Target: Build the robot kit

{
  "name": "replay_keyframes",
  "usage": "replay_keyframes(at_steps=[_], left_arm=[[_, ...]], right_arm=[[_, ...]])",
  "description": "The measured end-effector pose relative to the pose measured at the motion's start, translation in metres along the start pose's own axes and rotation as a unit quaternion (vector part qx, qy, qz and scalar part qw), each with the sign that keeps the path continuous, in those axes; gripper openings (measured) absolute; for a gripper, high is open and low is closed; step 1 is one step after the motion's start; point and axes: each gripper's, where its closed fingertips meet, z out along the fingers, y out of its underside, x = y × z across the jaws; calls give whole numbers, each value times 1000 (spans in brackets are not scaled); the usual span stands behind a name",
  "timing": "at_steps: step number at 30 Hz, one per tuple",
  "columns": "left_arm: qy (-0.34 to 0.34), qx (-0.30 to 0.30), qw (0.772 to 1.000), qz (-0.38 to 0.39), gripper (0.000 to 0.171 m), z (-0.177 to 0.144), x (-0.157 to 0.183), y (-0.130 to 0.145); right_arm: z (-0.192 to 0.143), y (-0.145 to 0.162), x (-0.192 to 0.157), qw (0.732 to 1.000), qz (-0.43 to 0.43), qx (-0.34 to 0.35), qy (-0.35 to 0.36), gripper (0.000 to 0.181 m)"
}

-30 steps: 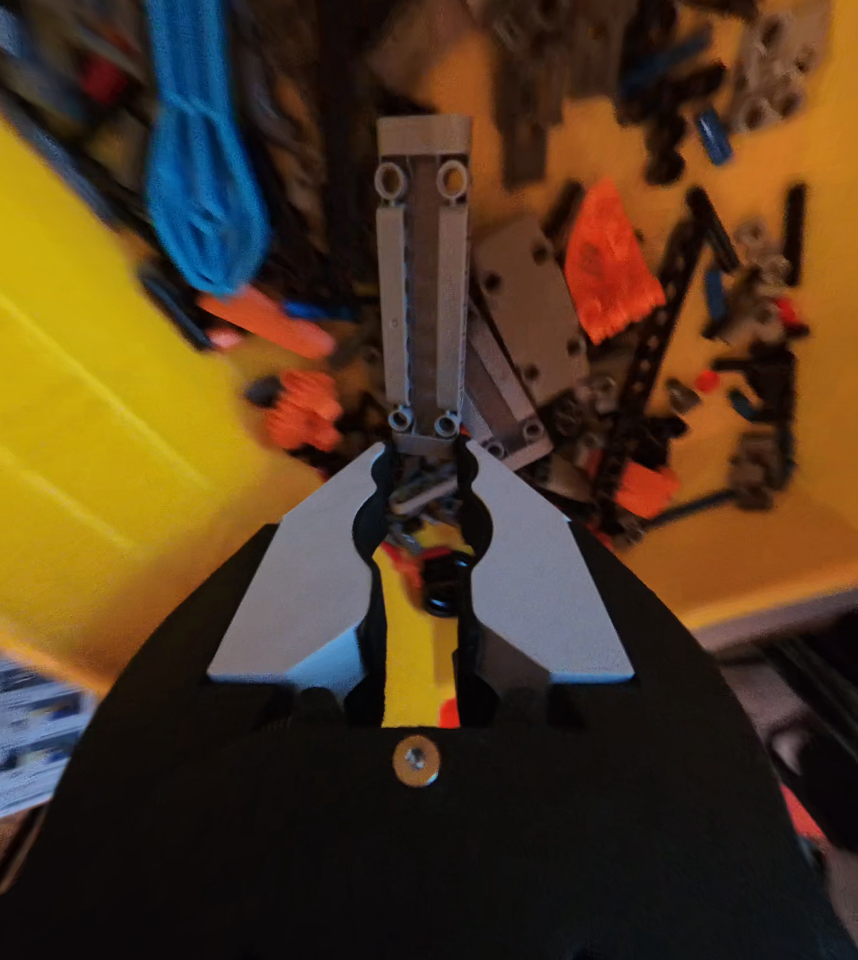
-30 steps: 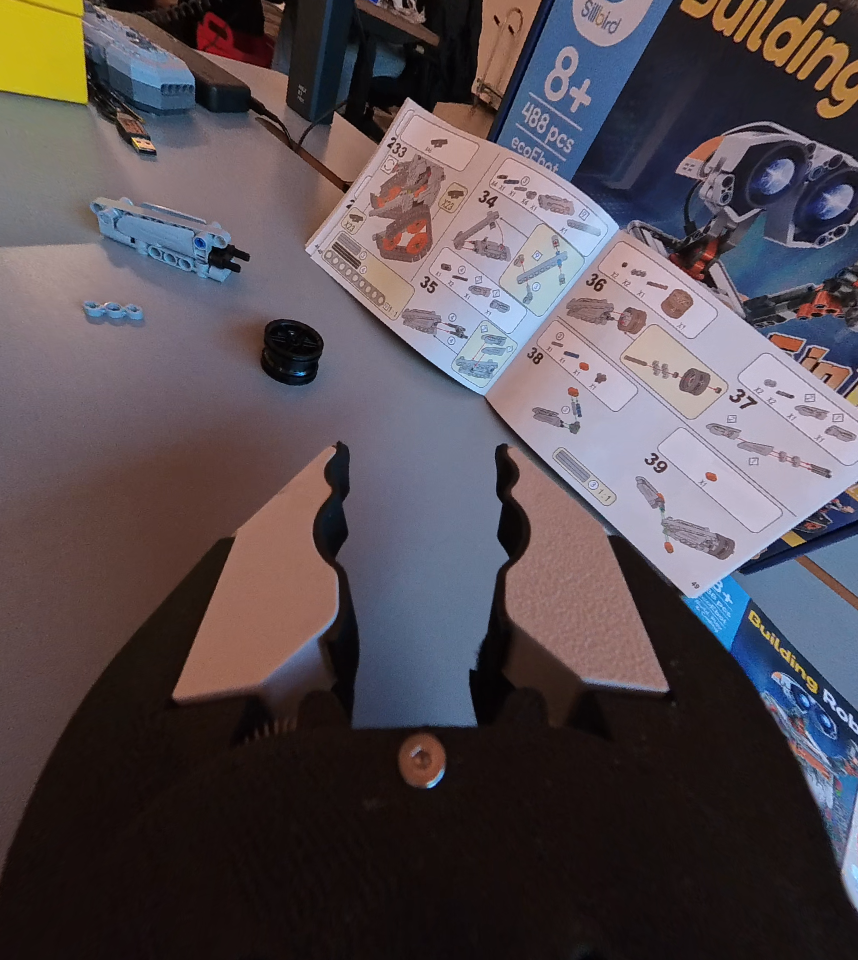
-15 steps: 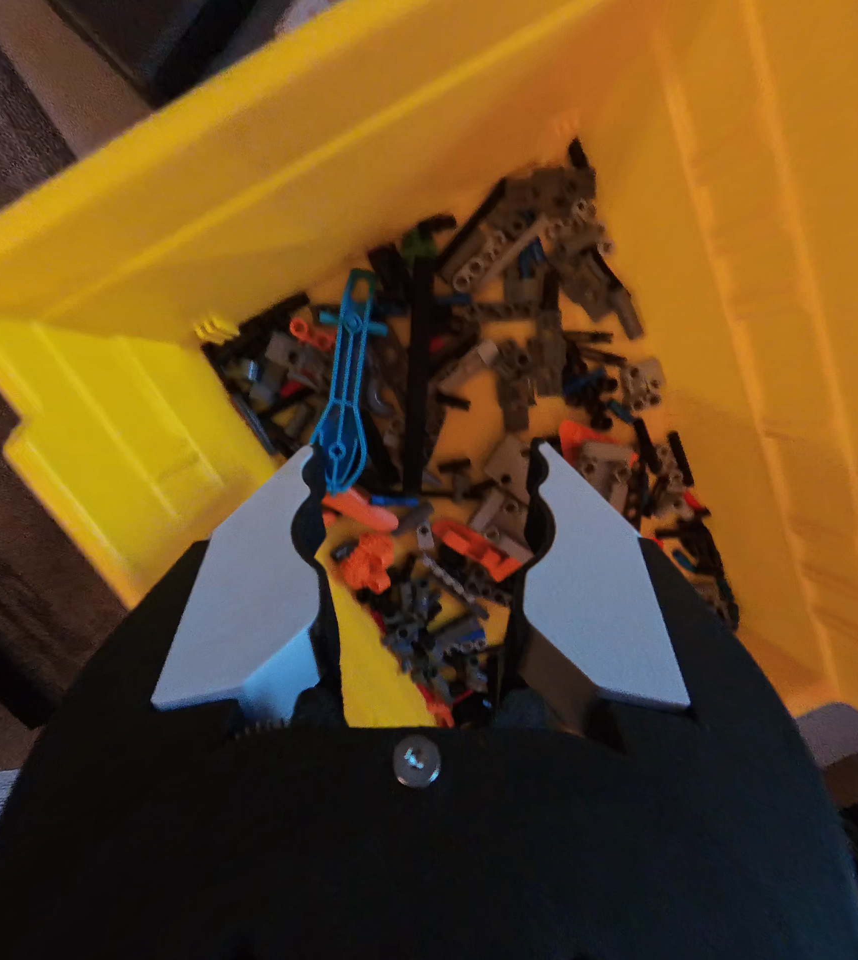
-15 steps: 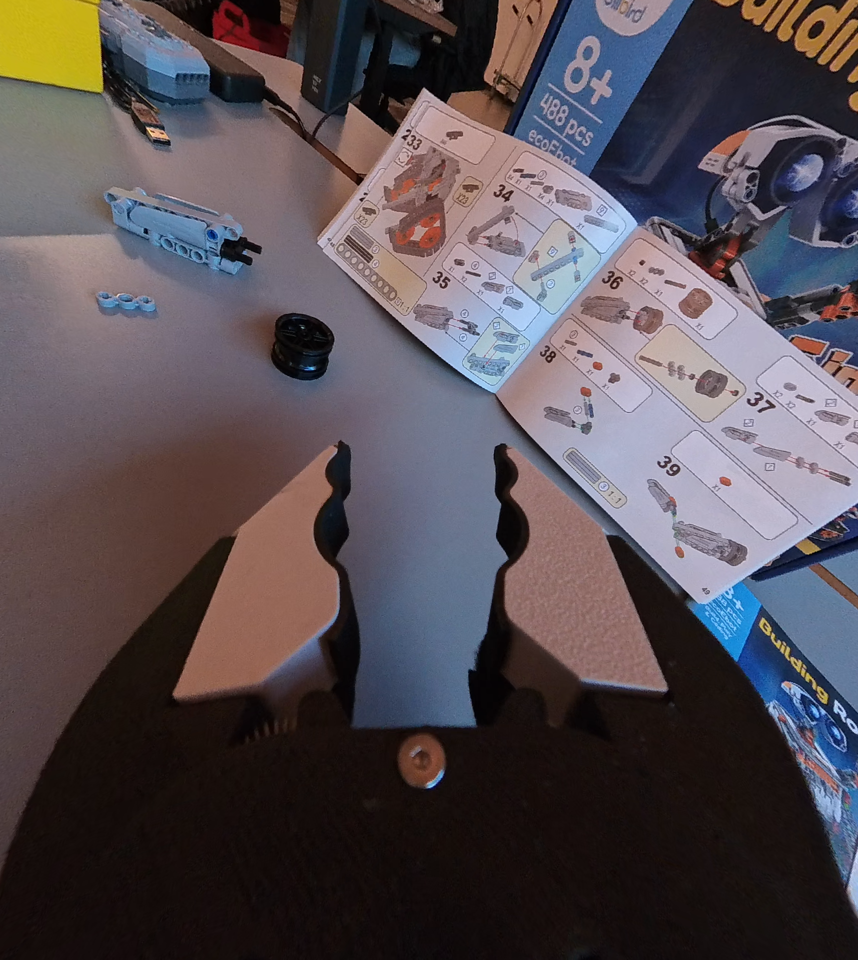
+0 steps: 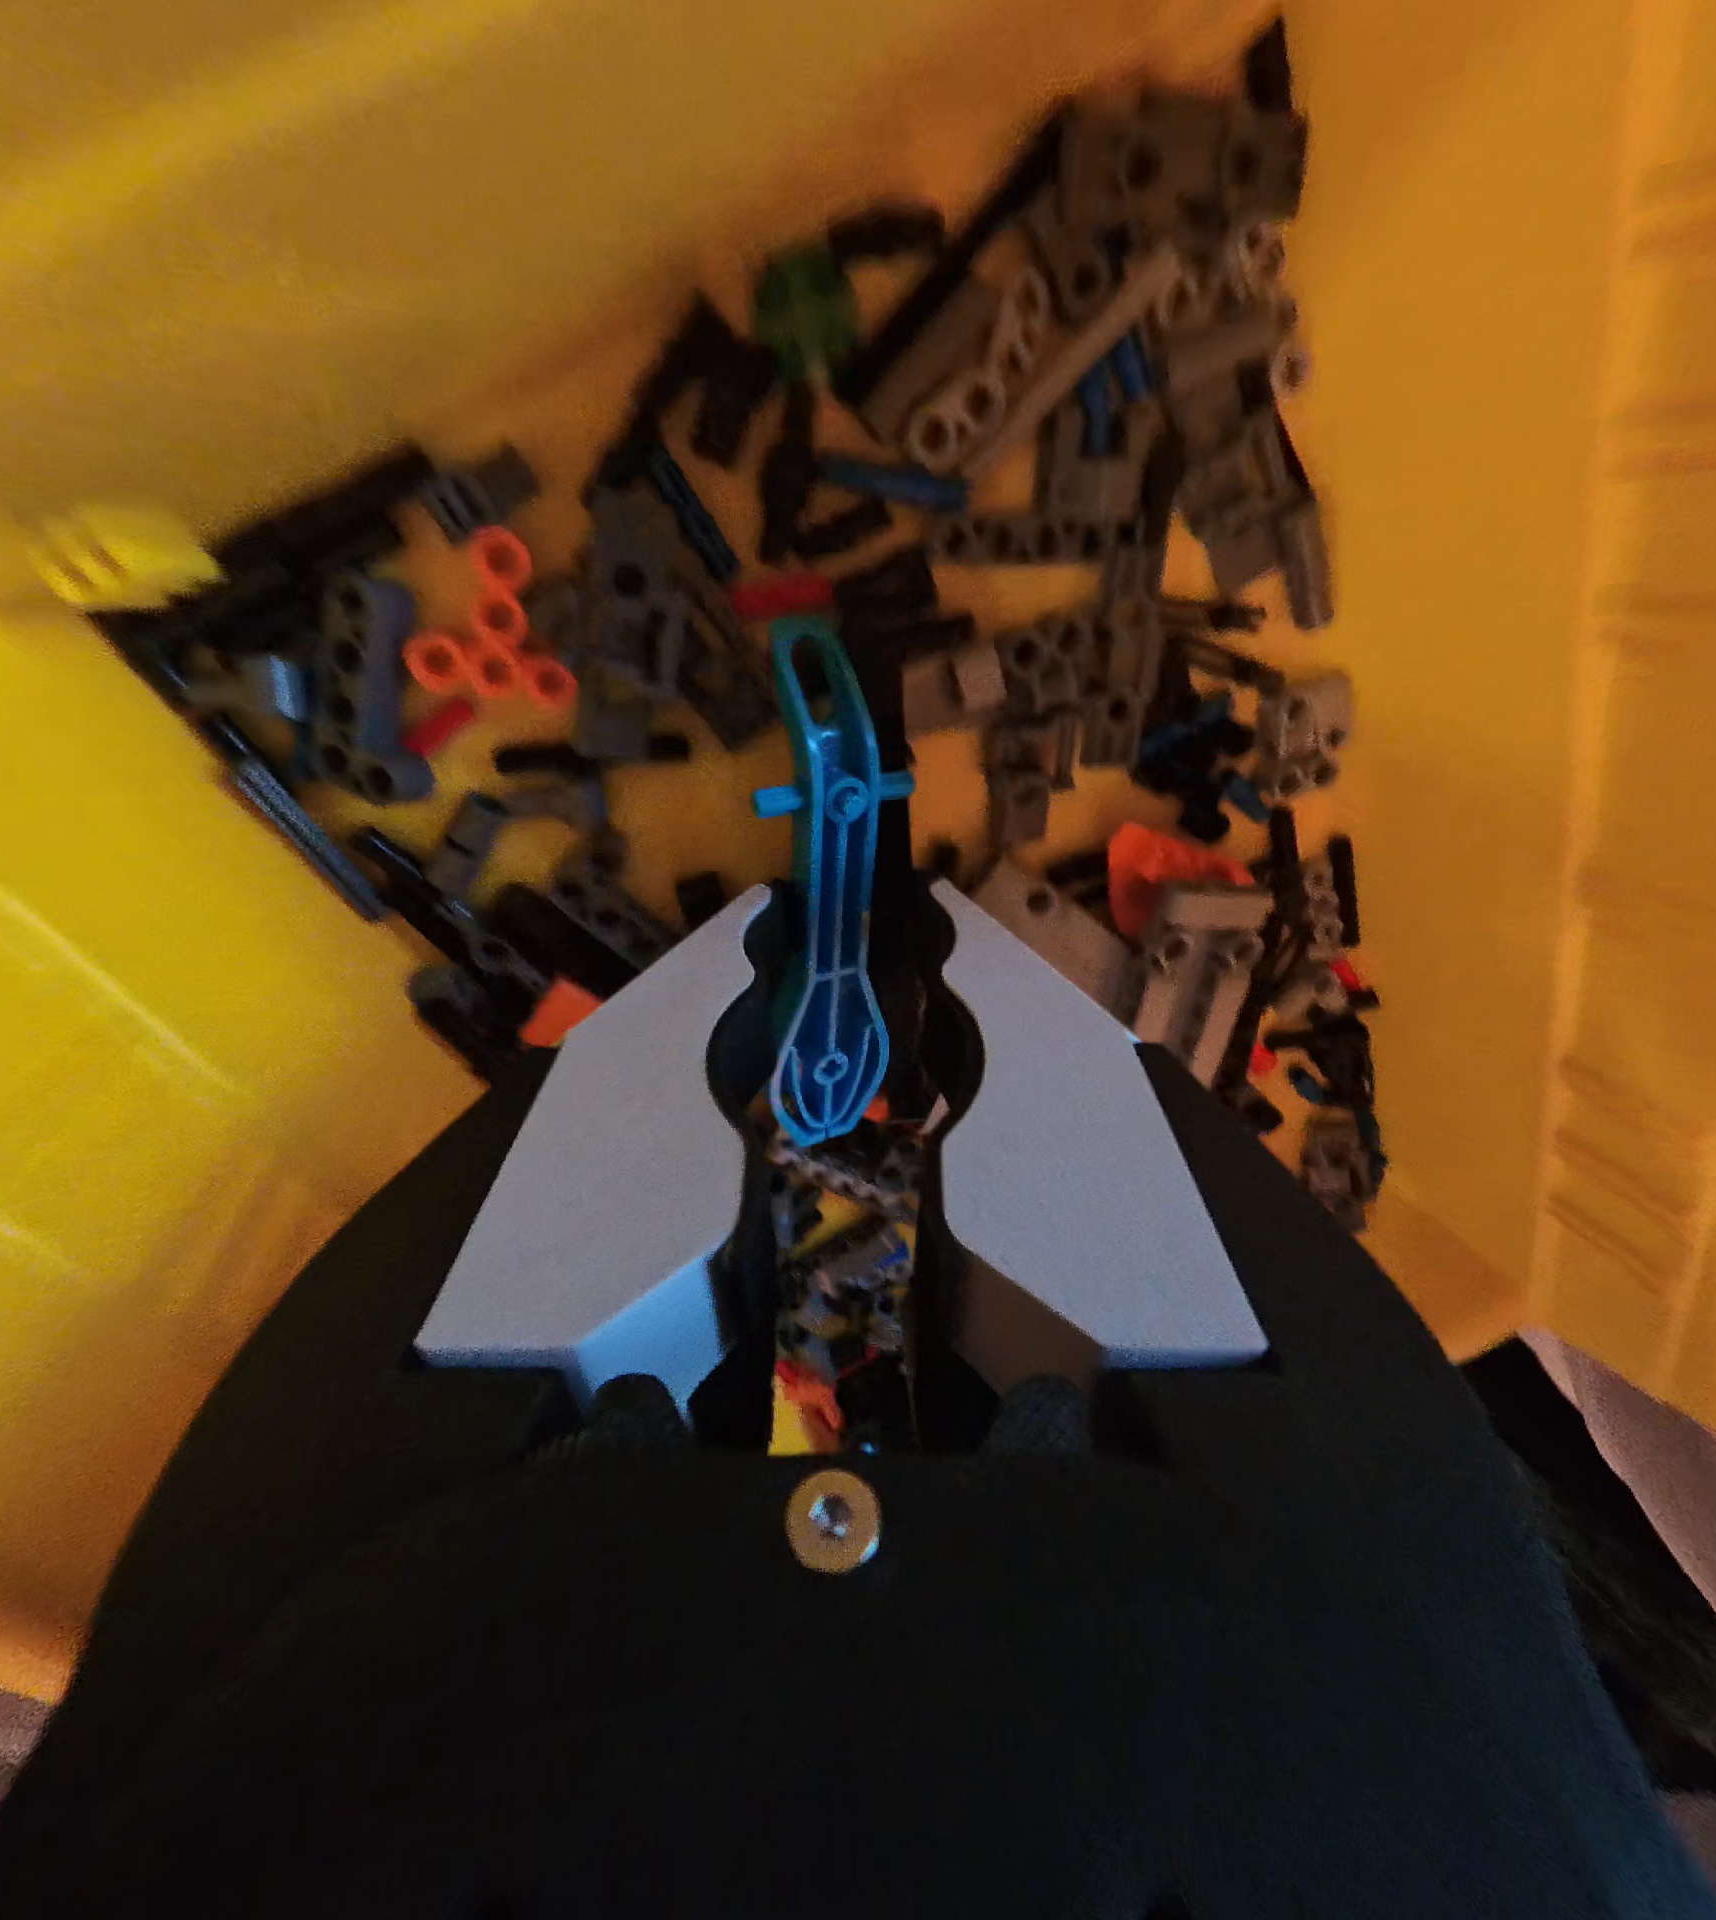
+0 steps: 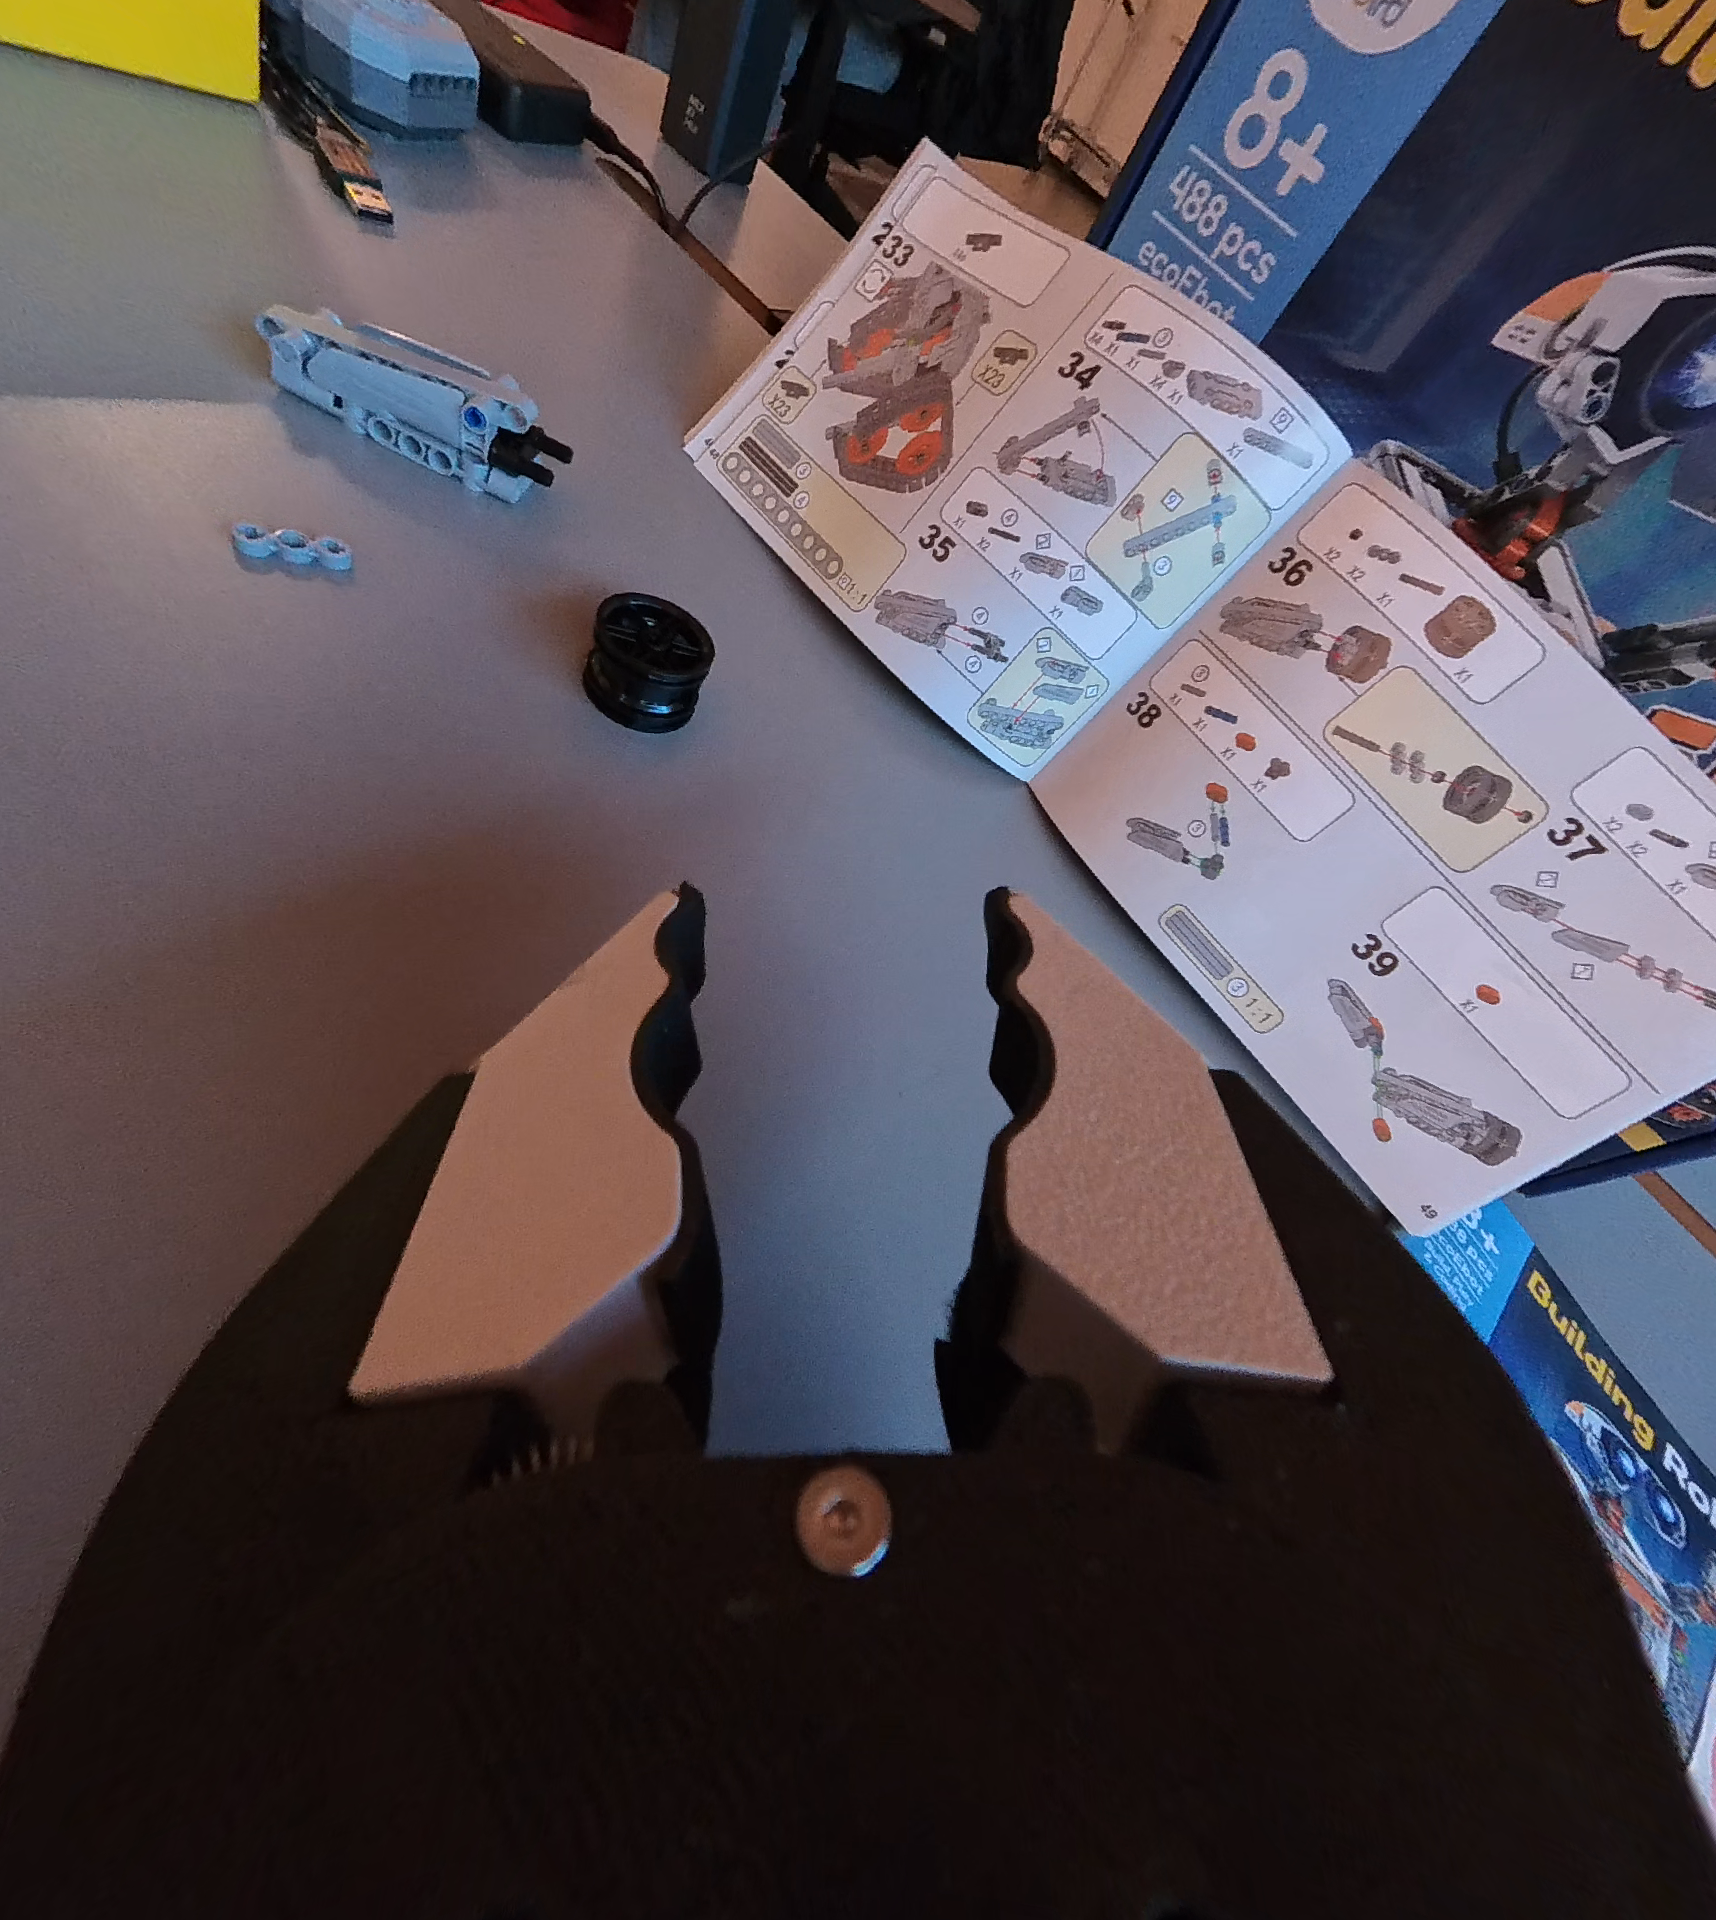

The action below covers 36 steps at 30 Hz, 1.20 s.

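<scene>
Left tongs: the left tongs [image 5: 849, 914] hung inside a yellow bin [image 5: 210, 260], their tips a narrow gap apart. A blue separator tool [image 5: 833, 914] sat in that gap; whether the pads pressed it I could not tell.
Blue tool axis: its long axis ran almost straight away from the left tongs, broad rounded end nearest their base, slotted narrow end pointing ahead.
Bin contents: a blurred heap of grey, black and orange building pieces [image 5: 1041, 623] lay ahead of and to both sides of the tips.
Right tongs: the right tongs [image 6: 838, 904] stood wide apart and empty above a grey desk [image 6: 210, 935].
Ahead of right tongs: a black wheel hub [image 6: 648, 662] lay ahead and slightly left.
Further left: a grey beam assembly [image 6: 407, 400], long axis slanting, black pins toward the right; just nearer, a small three-hole beam [image 6: 291, 545].
To the right: an open instruction booklet [image 6: 1249, 675] leaned on a blue box [image 6: 1456, 208].
</scene>
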Motion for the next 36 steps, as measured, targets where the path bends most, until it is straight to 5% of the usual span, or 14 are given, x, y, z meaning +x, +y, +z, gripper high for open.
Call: replay_keyframes(at_steps=[10,13,19,25,27,30,36], left_arm=[[83,-64,994,24,19,-9,55,87],[56,-14,998,15,47,-18,47,67],[-20,140,990,28,69,-43,9,-23],[-59,130,989,39,78,-13,-12,-63],[-87,104,990,41,74,-1,-21,-61],[-38,87,994,61,6,4,-2,-51],[-11,41,999,33,3,5,5,-9]], right_arm=[[2,3,-6,1000,-19,-11,-11,53],[3,3,-7,1000,-23,-13,-11,53],[2,3,-6,1000,-22,-11,-10,53],[2,2,-6,1000,-22,-9,-10,54],[2,2,-6,1000,-21,-8,-10,54],[2,2,-5,1000,-19,-9,-9,54],[-1,1,9,1000,1,1,29,57]])
